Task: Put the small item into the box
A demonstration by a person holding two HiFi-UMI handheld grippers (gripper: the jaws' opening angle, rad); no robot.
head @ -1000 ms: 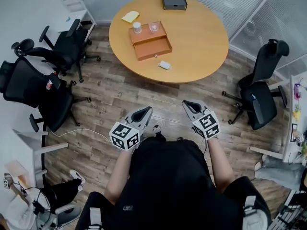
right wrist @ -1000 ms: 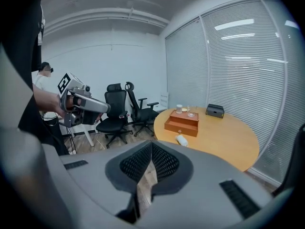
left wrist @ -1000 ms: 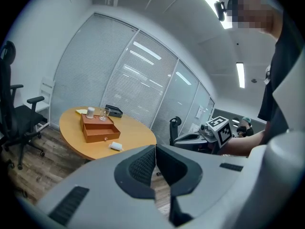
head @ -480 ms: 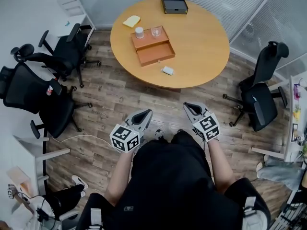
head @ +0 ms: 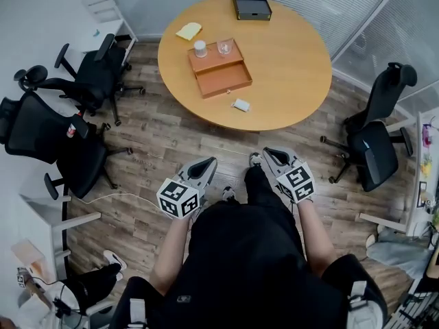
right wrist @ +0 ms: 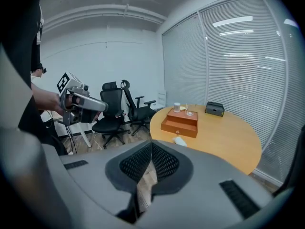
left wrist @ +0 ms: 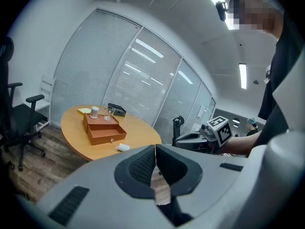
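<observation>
Both grippers hang over the wood floor [head: 171,136], well short of the round table [head: 295,67]. The left gripper [head: 209,162] has its jaws pressed together with nothing in them, and the right gripper [head: 269,151] is the same. The small white item [head: 241,105] lies on the table near its front edge, just in front of the orange box [head: 221,74], not touching it. The cubes [head: 178,197] carry black-and-white square markers.

Orange box [head: 223,81], white item [head: 241,105], tan table [head: 288,60]
</observation>
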